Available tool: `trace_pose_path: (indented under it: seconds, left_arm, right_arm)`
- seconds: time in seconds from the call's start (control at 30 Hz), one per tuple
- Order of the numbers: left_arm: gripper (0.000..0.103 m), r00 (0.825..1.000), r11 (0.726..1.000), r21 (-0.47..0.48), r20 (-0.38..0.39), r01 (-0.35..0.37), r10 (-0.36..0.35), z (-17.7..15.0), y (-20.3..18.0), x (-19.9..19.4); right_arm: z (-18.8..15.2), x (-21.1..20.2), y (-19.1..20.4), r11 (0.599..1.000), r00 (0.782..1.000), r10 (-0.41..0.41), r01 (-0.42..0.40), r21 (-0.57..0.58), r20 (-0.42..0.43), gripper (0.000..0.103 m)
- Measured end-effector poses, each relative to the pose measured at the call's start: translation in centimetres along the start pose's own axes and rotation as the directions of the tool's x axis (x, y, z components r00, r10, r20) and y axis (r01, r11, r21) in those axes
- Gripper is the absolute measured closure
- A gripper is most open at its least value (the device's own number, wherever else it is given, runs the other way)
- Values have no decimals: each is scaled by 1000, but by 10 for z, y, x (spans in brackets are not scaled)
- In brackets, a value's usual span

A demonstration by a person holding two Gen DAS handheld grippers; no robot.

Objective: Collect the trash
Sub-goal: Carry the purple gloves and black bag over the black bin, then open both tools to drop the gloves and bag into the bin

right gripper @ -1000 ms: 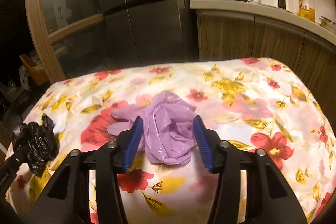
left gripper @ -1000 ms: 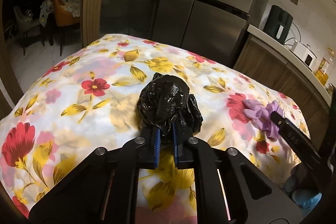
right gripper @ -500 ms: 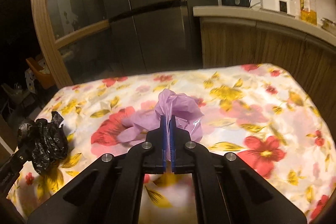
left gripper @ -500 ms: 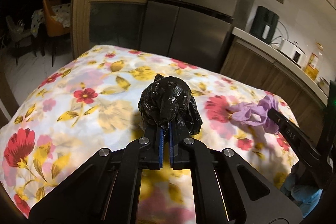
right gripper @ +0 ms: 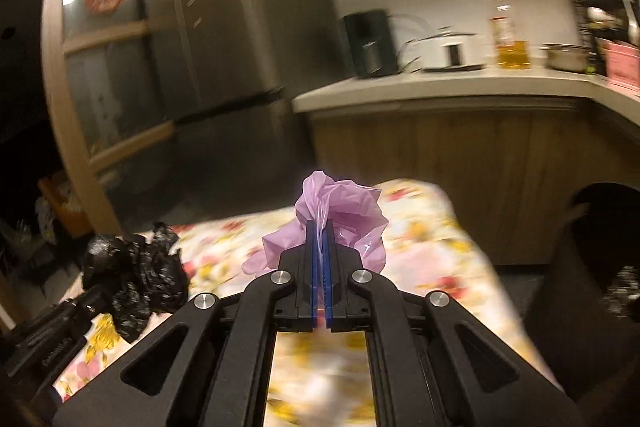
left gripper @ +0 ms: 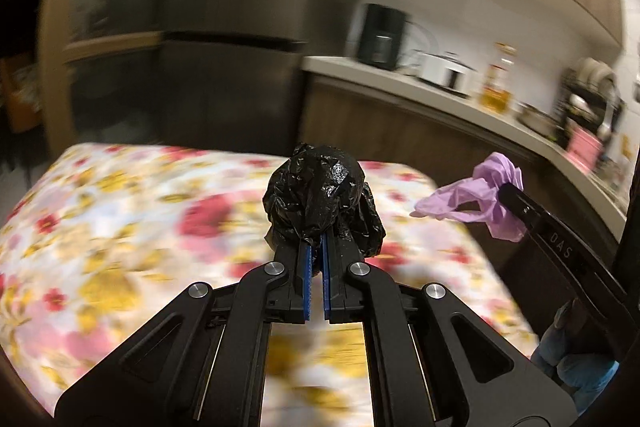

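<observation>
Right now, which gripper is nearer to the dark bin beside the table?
Right. The right gripper, holding the purple bag, has the dark bin just to its right; the left gripper is further left.

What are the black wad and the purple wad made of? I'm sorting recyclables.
Black wad: seemingly thin plastic film, glossy, sharply crinkled with bright glints. Purple wad: likely thin plastic film too, smoother and slightly translucent where it is pinched.

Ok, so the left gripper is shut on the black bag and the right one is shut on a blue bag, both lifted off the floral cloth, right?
Not quite: the bag in the right gripper is purple, not blue. The right wrist view shows the purple bag pinched between its pads. The rest holds: the left gripper is shut on the black bag, both clear of the floral cloth.
</observation>
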State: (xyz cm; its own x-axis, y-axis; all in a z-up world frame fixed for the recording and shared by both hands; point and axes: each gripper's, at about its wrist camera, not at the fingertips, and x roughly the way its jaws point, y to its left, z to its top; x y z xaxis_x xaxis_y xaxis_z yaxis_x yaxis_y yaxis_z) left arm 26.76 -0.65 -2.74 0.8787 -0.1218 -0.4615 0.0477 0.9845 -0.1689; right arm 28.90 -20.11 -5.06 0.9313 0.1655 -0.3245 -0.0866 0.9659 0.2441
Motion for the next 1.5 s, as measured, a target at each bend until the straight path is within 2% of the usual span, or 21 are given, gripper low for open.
trace_pose_path:
  seconds: [0.2,0.37,0.5,0.7,0.93,1.0,1.03,1.07,1.1,1.17,1.23,1.3,1.4,1.47,1.5]
  left_arm:
    - [100,988,984,97,-2,152,-152,-3,-96,7]
    - [100,962,951,149,-21,272,-272,-8,-171,14]
    - [100,929,910,189,-50,369,-366,-14,-226,22]
    - [100,886,855,233,-85,463,-456,-29,-282,36]
    - [98,864,830,241,-141,503,-482,-41,-305,55]
    - [92,868,831,252,-152,496,-472,-43,-309,59]
    - [87,868,830,252,-157,497,-472,-43,-310,61]
    - [83,867,831,250,-159,497,-471,-43,-309,62]
    - [72,870,834,249,-159,493,-467,-44,-311,63]
    - [52,874,841,237,-155,486,-461,-44,-307,65]
    - [45,887,857,229,-139,462,-440,-43,-301,65]
    - [38,909,883,217,-123,416,-398,-41,-290,62]
    - [30,936,916,192,-89,352,-341,-38,-269,53]
    - [27,954,935,188,-66,300,-293,-38,-253,43]
    - [26,960,941,190,-57,278,-273,-38,-247,39]
  right_arm:
    - [15,-46,-77,990,988,-139,135,51,75,100]
    - [21,-75,-134,967,964,-247,237,93,103,100]
    - [21,-93,-174,945,942,-316,303,127,108,100]
    - [18,-107,-212,928,930,-355,339,157,90,100]
    - [17,-102,-233,925,934,-351,336,177,62,99]
    - [16,-99,-239,928,941,-336,322,189,48,96]
    - [15,-98,-241,929,943,-331,317,192,44,86]
    - [14,-97,-243,928,942,-333,319,190,41,81]
    - [13,-96,-244,928,941,-336,323,187,42,76]
    - [11,-96,-245,926,941,-336,324,193,34,74]
    - [8,-96,-245,923,939,-344,333,195,25,69]
    - [6,-99,-239,920,934,-356,346,183,22,64]
    - [3,-104,-221,927,934,-356,348,139,35,41]
    - [1,-107,-206,932,935,-354,349,101,37,40]
    - [0,-109,-197,933,935,-354,351,80,34,35]
